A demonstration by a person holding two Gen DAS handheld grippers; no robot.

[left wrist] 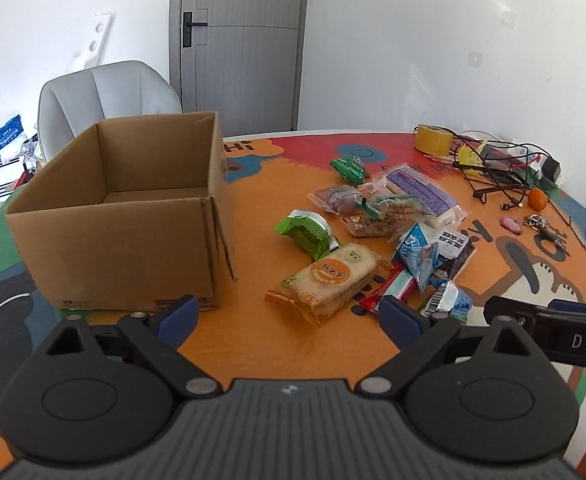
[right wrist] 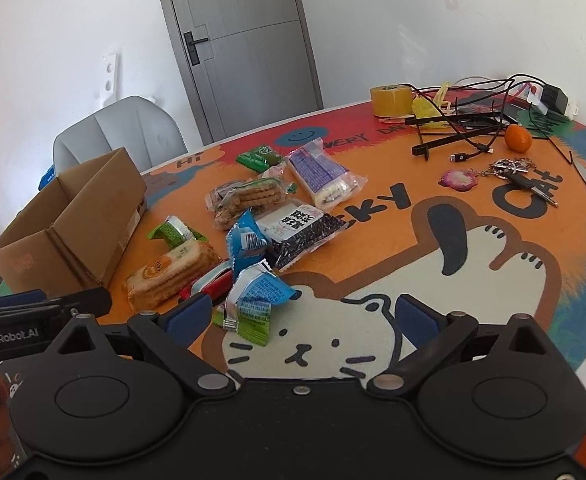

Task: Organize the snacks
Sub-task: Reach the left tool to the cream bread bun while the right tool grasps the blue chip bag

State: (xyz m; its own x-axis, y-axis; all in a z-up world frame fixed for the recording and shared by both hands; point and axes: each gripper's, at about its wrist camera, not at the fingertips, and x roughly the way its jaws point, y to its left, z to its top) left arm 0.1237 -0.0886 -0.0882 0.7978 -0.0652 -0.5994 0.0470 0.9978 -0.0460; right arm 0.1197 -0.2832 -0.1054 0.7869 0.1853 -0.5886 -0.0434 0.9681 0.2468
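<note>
A: Both claws apart, nothing between the jaws. Left gripper [left wrist: 287, 318] faces the orange biscuit pack [left wrist: 327, 280], which lies just ahead and slightly right, long axis slanting away to the right.

B: And the box?

A: The cardboard box [left wrist: 125, 216] stands open at the table's [left wrist: 253, 344] left edge. Right gripper [right wrist: 301, 316] hangs over the blue packet [right wrist: 259, 294]. My read: left is nearer the biscuits.

Left claw [left wrist: 287, 316] black with blue pads, right claw [right wrist: 303, 316] alike, silver pivot screws, white lettering
</note>
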